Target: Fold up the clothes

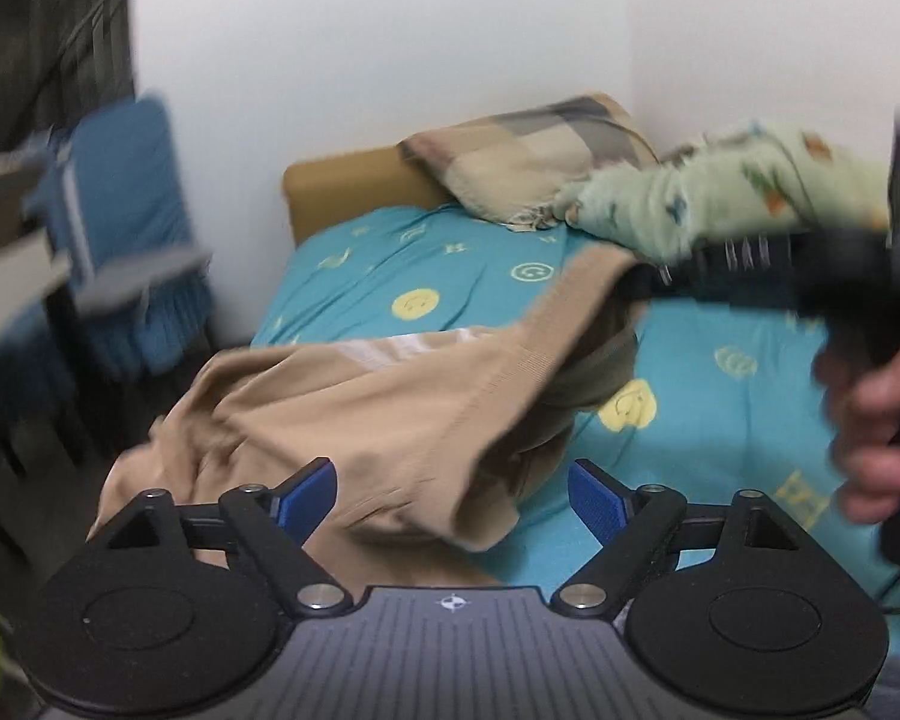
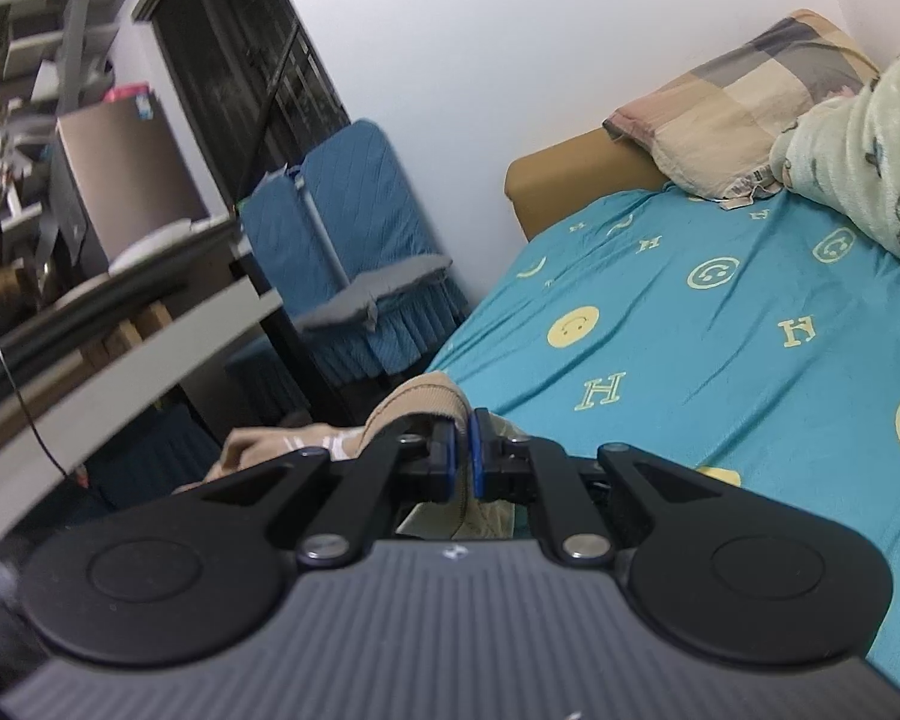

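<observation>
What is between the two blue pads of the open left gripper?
In the left wrist view, the left gripper stands open, and the crumpled tan knitted garment fills the gap between its pads, which do not press on it.

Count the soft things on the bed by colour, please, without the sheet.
Tan: 1, the garment pinched by the right gripper
Checked beige: 1, the pillow
Pale green: 1, the blanket
Total: 3
</observation>
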`<state>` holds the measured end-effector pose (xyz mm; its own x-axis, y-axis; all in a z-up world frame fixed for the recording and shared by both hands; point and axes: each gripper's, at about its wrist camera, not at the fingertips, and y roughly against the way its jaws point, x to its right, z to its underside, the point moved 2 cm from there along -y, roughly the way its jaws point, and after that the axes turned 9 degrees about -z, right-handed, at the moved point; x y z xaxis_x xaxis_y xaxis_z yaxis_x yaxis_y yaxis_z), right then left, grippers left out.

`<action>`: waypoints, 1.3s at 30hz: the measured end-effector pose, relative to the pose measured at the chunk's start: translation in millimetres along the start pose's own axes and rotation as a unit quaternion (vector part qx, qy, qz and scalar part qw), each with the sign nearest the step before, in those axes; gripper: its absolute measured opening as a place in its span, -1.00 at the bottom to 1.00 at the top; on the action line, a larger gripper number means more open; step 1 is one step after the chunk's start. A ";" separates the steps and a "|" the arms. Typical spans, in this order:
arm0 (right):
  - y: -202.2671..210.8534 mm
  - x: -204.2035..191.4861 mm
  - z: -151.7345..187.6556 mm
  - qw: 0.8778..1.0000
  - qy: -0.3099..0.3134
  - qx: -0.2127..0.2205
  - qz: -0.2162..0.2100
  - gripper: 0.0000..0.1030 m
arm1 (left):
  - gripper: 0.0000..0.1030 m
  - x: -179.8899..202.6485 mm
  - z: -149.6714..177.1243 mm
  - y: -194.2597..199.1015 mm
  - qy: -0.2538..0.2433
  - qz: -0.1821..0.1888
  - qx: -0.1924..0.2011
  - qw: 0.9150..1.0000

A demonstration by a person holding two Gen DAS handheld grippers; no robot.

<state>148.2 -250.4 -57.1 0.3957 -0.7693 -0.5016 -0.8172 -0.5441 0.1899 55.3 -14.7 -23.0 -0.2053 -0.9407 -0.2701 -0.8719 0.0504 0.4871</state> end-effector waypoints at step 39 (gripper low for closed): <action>72.3 -50.3 -33.1 0.961 0.109 0.167 0.191 -0.11 | 0.89 -3.8 -14.5 13.5 0.066 -0.059 0.109 0.990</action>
<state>83.0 -262.1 9.8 0.0891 -0.9631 -0.2538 -0.9948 -0.0988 0.0255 50.8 -15.4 -3.3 -0.0487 -0.9791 -0.1973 -0.9645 -0.0052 0.2640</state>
